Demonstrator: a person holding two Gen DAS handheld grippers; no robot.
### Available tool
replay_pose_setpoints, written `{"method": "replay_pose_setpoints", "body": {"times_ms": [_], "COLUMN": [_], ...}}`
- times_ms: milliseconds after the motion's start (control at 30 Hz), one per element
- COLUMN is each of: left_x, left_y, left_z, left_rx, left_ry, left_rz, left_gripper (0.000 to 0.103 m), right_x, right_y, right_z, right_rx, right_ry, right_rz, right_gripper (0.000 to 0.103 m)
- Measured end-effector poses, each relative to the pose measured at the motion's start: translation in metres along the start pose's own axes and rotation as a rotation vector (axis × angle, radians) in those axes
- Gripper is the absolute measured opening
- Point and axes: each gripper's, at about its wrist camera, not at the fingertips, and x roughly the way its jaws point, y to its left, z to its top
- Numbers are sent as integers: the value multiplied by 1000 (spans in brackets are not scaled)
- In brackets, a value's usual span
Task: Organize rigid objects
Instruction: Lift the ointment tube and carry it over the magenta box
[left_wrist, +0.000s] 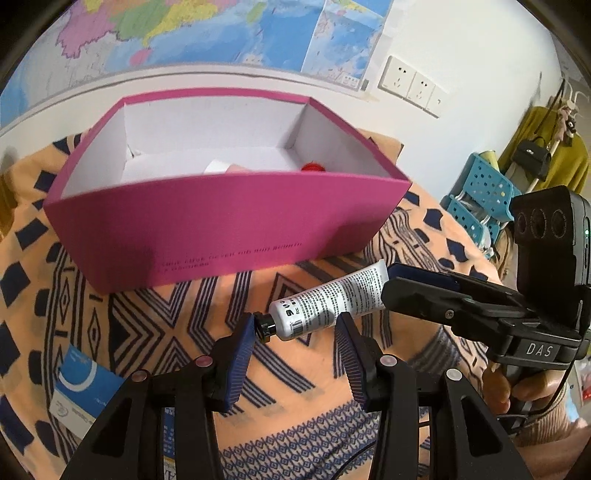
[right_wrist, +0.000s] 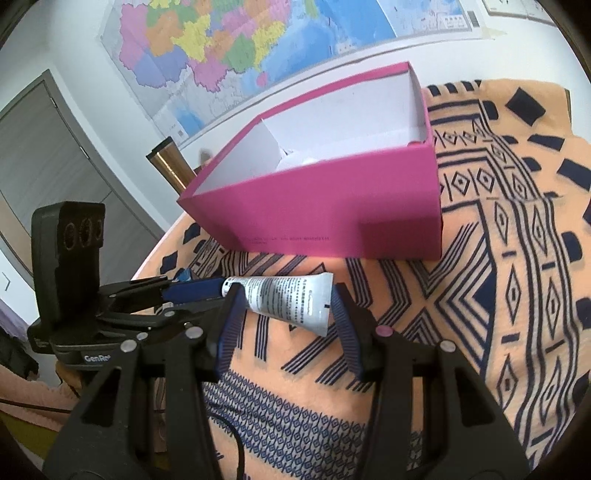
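tube (left_wrist: 328, 304) lies on the patterned cloth (left_wrist: 147, 317) just in front of the pink box (left_wrist: 229, 221). your left gripper (left_wrist: 297, 332) and right gripper (right_wrist: 286, 314) both straddle it, jaws apart, neither clamped. risk: two tongs crowding one tube, pads may collide or shove it away. readable: "das" and "genro…" on the gripper bodies; tube and box print too small to read.

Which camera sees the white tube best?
The left wrist view shows the tube best: its black cap, printed body and flat end are all visible between the left gripper fingers. In the right wrist view the tube shows mostly its flat end; a gripper finger hides the cap.
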Motion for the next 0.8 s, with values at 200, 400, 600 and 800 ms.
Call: {"method": "replay_pose_setpoints", "body": {"times_ms": [200,400,600,800], "left_x": [-5,-8,-12,-18], "left_y": [-5,-9,-12,-14], "left_z": [8,12,17,24], "left_rx": [17,26,36,45], "left_ry": [-21,-36,-51,-76], "left_rz": [1,1,0,0], "left_gripper": [45,45,45,45], "right_x": [-8,-12,-17,-21], "right_y": [0,0,3,3], "right_z": [4,8,14,21], "right_rx": [-8,-17,-32,-44], "right_ry": [-23,-37,-55,-74], "right_rz": [-4,-8,-12,-13], "right_gripper": [51,51,51,51]}}
